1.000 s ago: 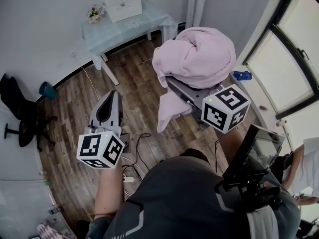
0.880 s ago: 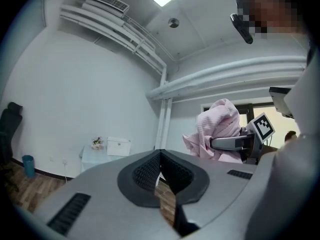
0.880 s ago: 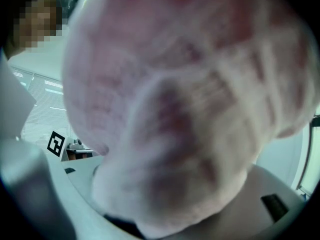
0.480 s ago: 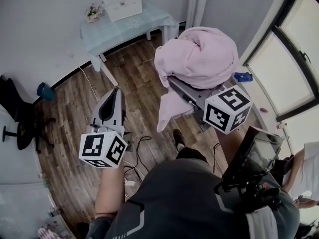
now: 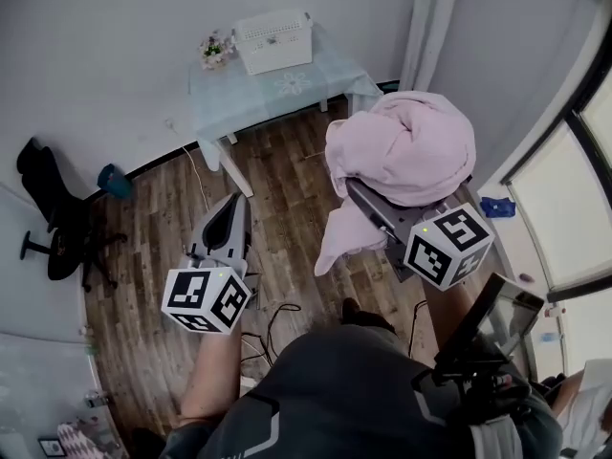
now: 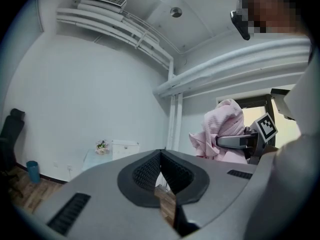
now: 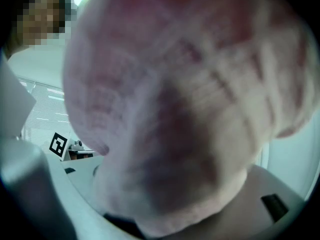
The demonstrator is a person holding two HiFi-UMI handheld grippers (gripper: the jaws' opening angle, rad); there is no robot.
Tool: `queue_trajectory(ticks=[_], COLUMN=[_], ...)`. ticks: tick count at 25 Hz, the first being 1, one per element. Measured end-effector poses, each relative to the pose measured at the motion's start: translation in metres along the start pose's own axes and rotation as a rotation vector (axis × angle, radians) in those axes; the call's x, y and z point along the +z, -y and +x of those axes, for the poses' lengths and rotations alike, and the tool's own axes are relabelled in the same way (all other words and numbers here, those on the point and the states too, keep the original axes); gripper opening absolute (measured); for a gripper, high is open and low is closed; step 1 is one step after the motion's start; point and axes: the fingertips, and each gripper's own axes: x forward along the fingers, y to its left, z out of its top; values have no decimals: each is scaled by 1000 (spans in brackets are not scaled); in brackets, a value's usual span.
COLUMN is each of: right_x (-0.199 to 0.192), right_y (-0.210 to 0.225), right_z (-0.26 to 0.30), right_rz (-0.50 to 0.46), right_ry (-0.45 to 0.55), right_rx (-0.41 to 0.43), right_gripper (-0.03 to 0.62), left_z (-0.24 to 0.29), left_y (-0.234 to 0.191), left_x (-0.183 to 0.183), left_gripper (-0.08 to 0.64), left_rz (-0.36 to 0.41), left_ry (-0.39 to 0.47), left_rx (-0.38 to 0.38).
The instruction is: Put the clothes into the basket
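Note:
A bulky pink garment (image 5: 406, 146) hangs bunched over my right gripper (image 5: 356, 189), which is shut on it; one loose end droops toward the wooden floor. The cloth (image 7: 170, 109) fills the right gripper view and hides the jaws. My left gripper (image 5: 236, 205) is held level at the left, shut with nothing in it, its pads meeting at the tip (image 6: 161, 153). In the left gripper view the garment (image 6: 225, 129) shows to the right. A white basket (image 5: 274, 39) stands on a pale blue table (image 5: 287, 89) against the far wall, ahead of both grippers.
A small pot of flowers (image 5: 215, 50) stands beside the basket. A black office chair (image 5: 53, 228) and a teal bin (image 5: 113, 180) are at the left wall. Cables (image 5: 273, 318) lie on the floor near my feet. A window (image 5: 564, 228) runs along the right.
Both grippers have moved forward across the floor toward the table, the pink garment carried along. The table and basket now sit nearer the middle of the head view.

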Motion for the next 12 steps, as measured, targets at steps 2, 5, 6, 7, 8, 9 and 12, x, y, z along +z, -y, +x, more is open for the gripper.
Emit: queue_trajectory(ticks=[2,5,6,7,8,9,12], right_x=[6,12,13,13,13,13,14], right_y=[27,35,34,32,32,31,36], right_z=[14,19,18,16,15,15,23], right_rz=[-5,-10,-9,-7,-6,-5,3], right_ry=[3,13,16,19,21,21,19], right_rx=[6,7,8,9,11,14,31], right_gripper=[331,331,331,331,331,331,331], left_z=[26,31,28,25,23,22,28], left_y=[-5,-9,-9,-10,-12,-14,-21], left_x=[2,5,6,7,8,9,12], left_gripper=[9,9,9,9,9,9,9], left_rz=[1,10,17,25,32,37,46], left_ry=[-6,6,11,15,19,20,12], left_rx=[20,36,44,54,65,77,95])
